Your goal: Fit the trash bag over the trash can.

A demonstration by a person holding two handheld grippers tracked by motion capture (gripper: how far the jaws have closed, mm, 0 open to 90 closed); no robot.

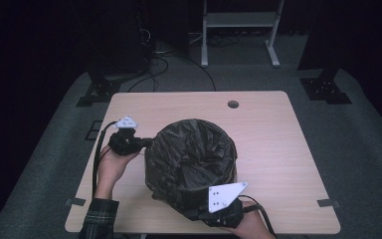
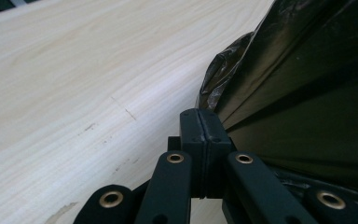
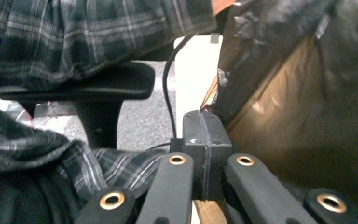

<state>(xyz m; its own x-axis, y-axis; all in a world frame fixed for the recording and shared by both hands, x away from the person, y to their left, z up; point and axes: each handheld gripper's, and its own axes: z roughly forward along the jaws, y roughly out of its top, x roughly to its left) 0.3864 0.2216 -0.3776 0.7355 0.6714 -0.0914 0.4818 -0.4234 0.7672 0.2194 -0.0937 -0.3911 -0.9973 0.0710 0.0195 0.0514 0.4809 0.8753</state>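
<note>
High view looks down; both gripper views sit close against the bag (image 1: 191,159).

We see the left gripper (image 1: 146,142) at the table's left side, jaws pressed together. The right gripper (image 1: 199,211) sits at the near edge, jaws likewise closed.

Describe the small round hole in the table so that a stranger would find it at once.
Start from the light wooden table. Behind the black bag in its middle, look toward the far edge, a little right of centre: the hole sits there. It is the one dark round spot on the bare wood.
</note>
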